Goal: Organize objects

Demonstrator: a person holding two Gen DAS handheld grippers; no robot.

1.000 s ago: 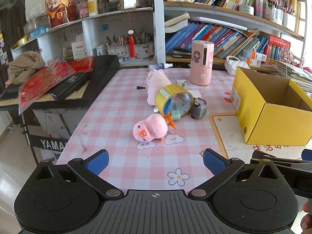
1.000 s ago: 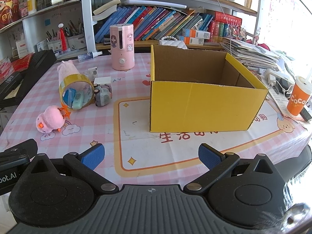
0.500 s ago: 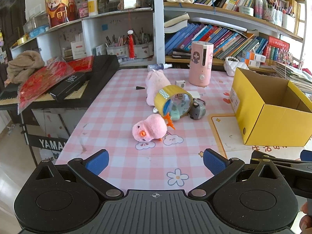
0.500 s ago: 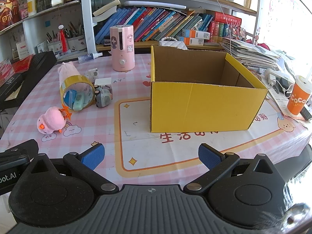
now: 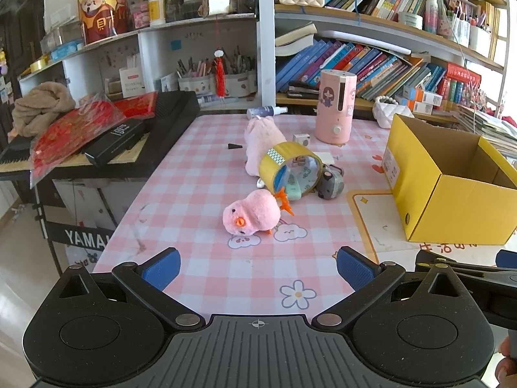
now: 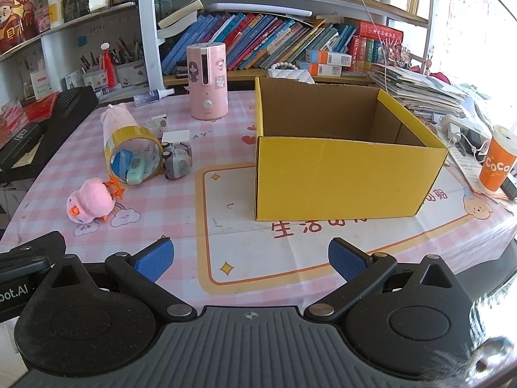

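A pink chick plush (image 5: 253, 212) (image 6: 90, 201) lies on its side on the checked tablecloth. Behind it leans a yellow tape roll (image 5: 289, 168) (image 6: 132, 155) against a pink plush (image 5: 260, 139), with a mint gadget (image 6: 135, 169) inside the ring and a small grey toy car (image 5: 329, 179) (image 6: 177, 163) beside it. An open yellow cardboard box (image 6: 342, 177) (image 5: 449, 207) stands to the right and looks empty. My left gripper (image 5: 257, 266) is open, hovering short of the chick. My right gripper (image 6: 250, 258) is open before the box's front wall.
A pink humidifier (image 6: 208, 82) and spray bottle (image 6: 152, 96) stand at the back. A black keyboard (image 5: 129, 142) with red packets borders the table's left. An orange cup (image 6: 496, 161), cables and stacked papers sit at the right. Bookshelves rise behind.
Both grippers have drifted back slightly; the objects appear a little farther off. Nothing on the table has moved, and both grippers stay open.
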